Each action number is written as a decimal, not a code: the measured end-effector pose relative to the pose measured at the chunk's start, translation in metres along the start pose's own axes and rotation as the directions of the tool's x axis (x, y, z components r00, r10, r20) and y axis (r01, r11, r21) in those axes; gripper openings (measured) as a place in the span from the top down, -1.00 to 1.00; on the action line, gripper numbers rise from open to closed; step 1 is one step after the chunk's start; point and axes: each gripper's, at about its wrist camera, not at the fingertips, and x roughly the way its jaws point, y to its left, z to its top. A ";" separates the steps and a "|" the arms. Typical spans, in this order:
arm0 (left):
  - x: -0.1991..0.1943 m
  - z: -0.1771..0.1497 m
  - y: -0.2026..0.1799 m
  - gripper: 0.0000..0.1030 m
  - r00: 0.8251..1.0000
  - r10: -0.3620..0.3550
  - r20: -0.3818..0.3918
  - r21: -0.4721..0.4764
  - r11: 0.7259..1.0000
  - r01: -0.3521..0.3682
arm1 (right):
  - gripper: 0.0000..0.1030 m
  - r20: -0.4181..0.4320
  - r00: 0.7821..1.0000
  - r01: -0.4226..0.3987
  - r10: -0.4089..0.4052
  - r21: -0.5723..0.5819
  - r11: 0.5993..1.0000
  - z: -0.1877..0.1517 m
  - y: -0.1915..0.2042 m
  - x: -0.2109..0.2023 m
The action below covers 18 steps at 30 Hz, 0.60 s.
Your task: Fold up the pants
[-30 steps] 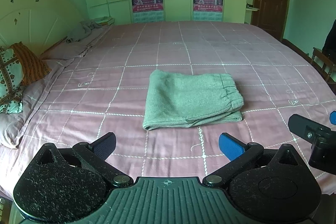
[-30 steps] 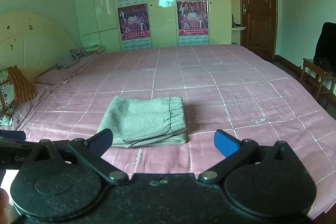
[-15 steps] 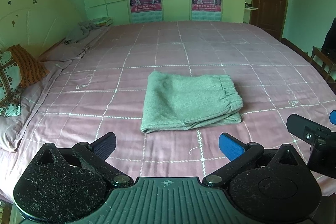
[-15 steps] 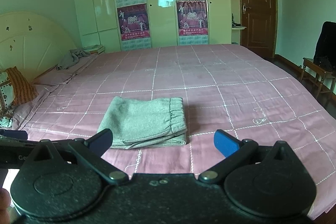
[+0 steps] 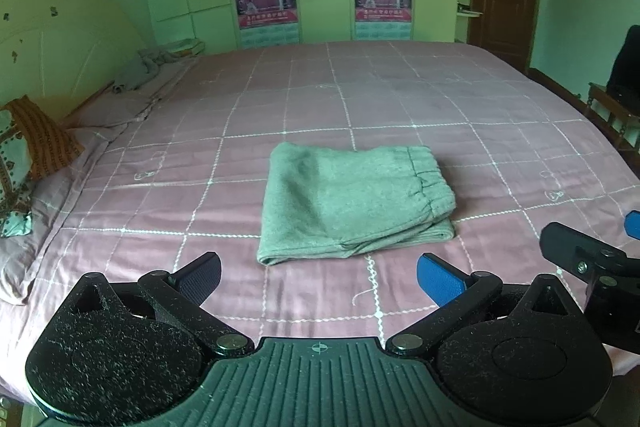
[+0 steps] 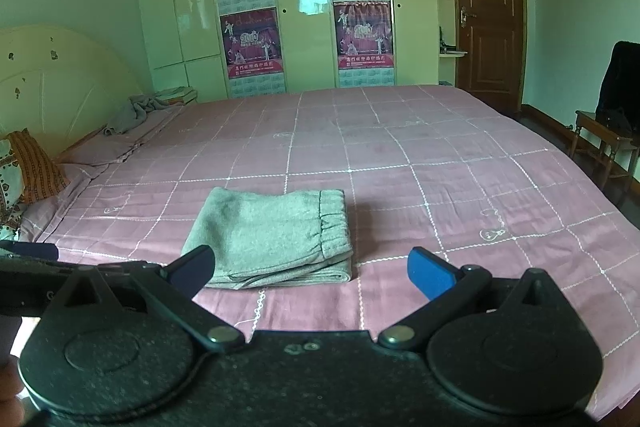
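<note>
Lying folded into a flat grey rectangle on the pink checked bedspread (image 5: 400,99), the pants (image 5: 354,201) have their elastic waistband at the right end. The left gripper (image 5: 319,273) hangs near the bed's near edge, fingers spread wide and holding nothing, the pants just beyond them. The right gripper (image 6: 310,267), likewise spread and empty, has the pants beyond its left finger.

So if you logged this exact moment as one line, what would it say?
task: fold pants | pants: folded, flat on bed | left gripper: open, empty | right gripper: open, empty | contact: none
</note>
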 end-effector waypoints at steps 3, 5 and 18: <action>0.001 0.000 -0.001 -1.00 1.000 -0.017 -0.007 -0.001 1.000 0.017 | -0.99 0.000 1.000 0.000 0.000 0.004 1.000 0.000 -0.001 0.001; 0.001 0.000 -0.001 -1.00 1.000 -0.015 -0.012 -0.002 1.000 0.015 | -0.99 -0.003 1.000 -0.003 0.003 0.006 1.000 -0.001 -0.001 0.002; 0.000 0.002 0.007 -1.00 0.999 -0.033 0.003 -0.030 0.999 0.034 | -0.99 -0.014 1.000 -0.009 0.009 0.009 1.000 -0.004 -0.002 0.009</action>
